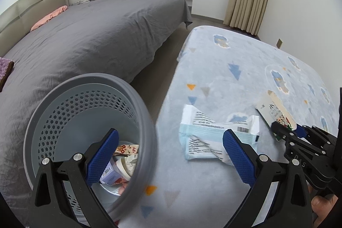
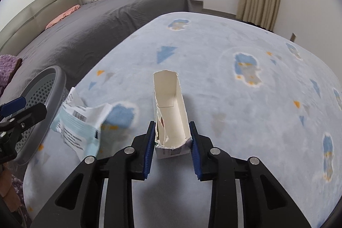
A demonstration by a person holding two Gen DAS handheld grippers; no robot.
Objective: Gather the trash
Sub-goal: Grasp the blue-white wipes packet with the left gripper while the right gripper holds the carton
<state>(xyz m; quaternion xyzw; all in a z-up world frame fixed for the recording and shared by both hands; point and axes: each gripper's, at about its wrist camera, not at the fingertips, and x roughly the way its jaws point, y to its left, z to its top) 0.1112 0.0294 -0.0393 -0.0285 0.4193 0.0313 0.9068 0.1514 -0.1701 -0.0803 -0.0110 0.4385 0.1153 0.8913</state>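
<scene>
The right tool (image 2: pixel 172 138) is pinching the near end of a torn white carton (image 2: pixel 171 112), its blue ribbed pads pressing on both side walls; the carton is lying lengthwise on the pale blue fleece blanket (image 2: pixel 235 99), its top ripped away and showing a plain cream inside, with printed lettering on the crushed end. The left tool (image 1: pixel 171 157) is standing spread wide, its left finger reaching inside the grey bin (image 1: pixel 136 104) and its right finger hanging over a crumpled wrapper (image 1: pixel 205 134), gripping nothing. The bin is round plastic with a smooth rim and walls pierced by small hexagonal holes; it is tilting toward the camera beside the blanket's edge and is holding a small lilac box, a round lid and scraps of printed paper. The wrapper is glossy film, white and light blue with black text and a barcode, lying creased on the blanket between bin and carton. A bed (image 1: pixel 96 40) under a wrinkled grey sheet is lying behind.
</scene>
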